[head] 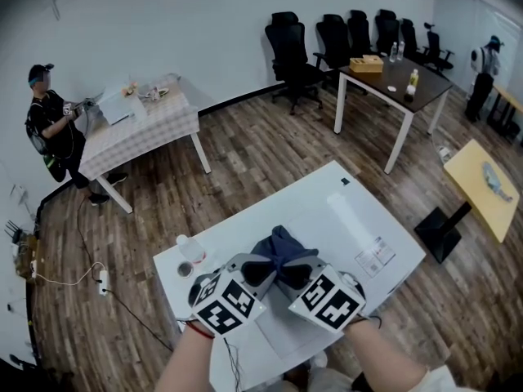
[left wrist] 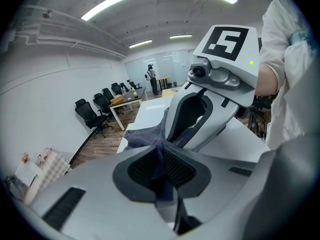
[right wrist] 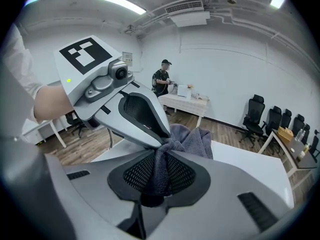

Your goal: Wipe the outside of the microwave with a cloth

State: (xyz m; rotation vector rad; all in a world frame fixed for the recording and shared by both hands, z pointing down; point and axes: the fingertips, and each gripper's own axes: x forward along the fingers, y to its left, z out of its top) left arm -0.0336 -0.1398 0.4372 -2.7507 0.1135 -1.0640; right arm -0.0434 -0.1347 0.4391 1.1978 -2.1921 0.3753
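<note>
Fingers of left gripper [left wrist: 161, 156] and right gripper [right wrist: 161, 156] pinch the cloth [head: 282, 242], hiding its middle.

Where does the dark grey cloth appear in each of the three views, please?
Head view: the cloth is at lower centre, over the white table.
Left gripper view: centre, pinched in the jaws and bunching out beyond them.
Right gripper view: centre, pinched in the jaws and bunching up to the right.
Shared landmark: the black office chairs, at the top, left and right respectively.
</note>
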